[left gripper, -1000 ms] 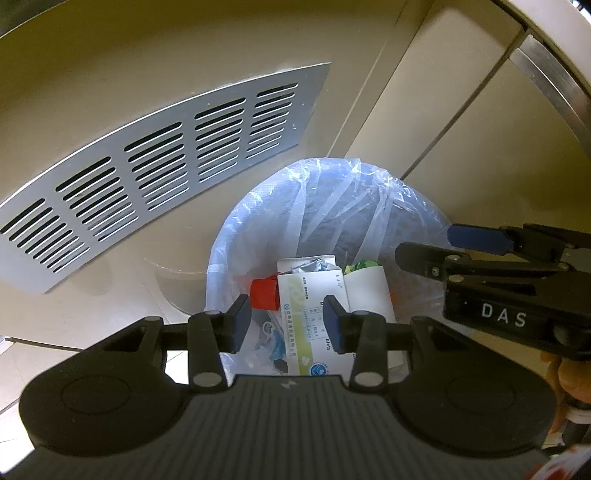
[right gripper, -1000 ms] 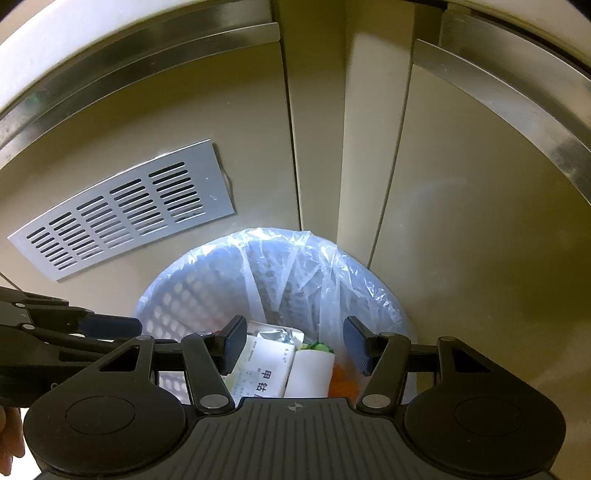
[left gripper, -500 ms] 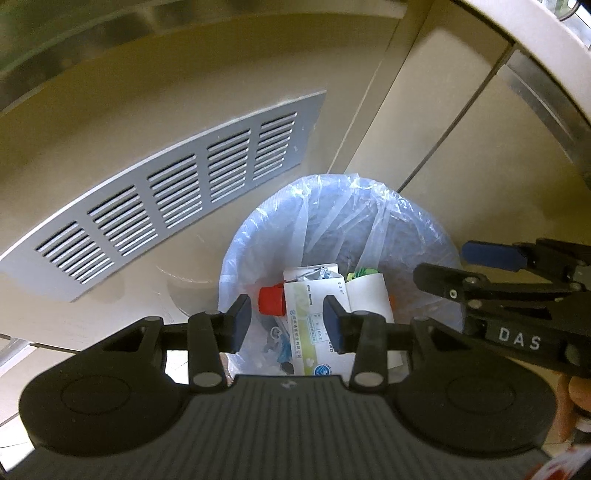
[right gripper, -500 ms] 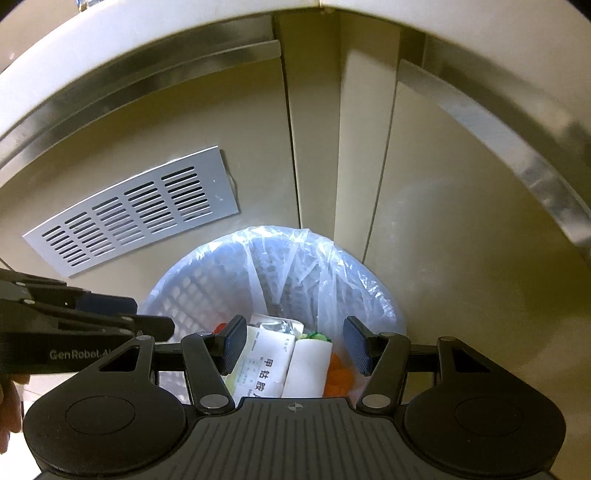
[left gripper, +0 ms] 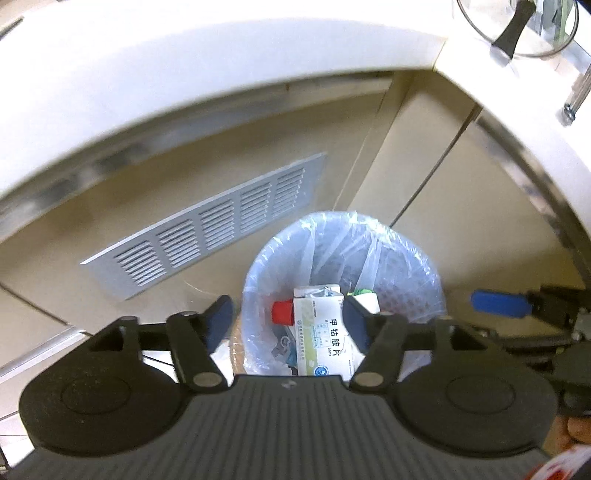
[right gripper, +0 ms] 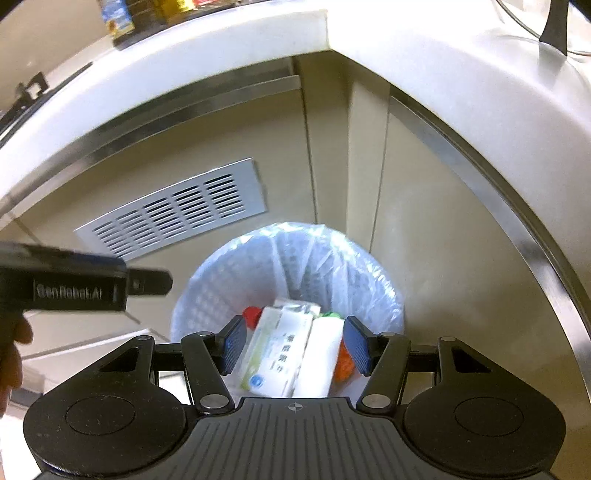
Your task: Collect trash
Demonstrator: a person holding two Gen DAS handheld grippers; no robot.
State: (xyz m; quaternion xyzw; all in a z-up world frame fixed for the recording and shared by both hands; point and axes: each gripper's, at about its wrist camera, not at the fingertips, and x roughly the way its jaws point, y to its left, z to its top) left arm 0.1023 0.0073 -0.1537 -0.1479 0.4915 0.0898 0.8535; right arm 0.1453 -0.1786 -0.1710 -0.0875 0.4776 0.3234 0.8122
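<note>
A white mesh trash bin [left gripper: 413, 266] lined with a clear plastic bag stands on the floor in the corner of beige cabinets; it also shows in the right wrist view [right gripper: 229, 280]. Inside lie a white and green medicine box [left gripper: 325, 332], a red-capped item [left gripper: 282, 312], a white carton [right gripper: 319, 354] and something orange [right gripper: 343, 363]. My left gripper [left gripper: 288, 319] is open and empty, well above the bin. My right gripper [right gripper: 295, 343] is open and empty above the bin too. Each gripper shows at the edge of the other's view.
A white countertop [right gripper: 184, 70] arcs overhead with a glass pot lid [left gripper: 517, 26] on it and jars [right gripper: 122, 16] at the back. A silver vent grille [left gripper: 207, 229] sits in the cabinet kick panel left of the bin. Metal trim [right gripper: 517, 206] edges the cabinet on the right.
Both grippers have risen and pulled back from the bin, so the countertop edge now shows. The left gripper's jaws have opened wider. The trash in the bin has not moved.
</note>
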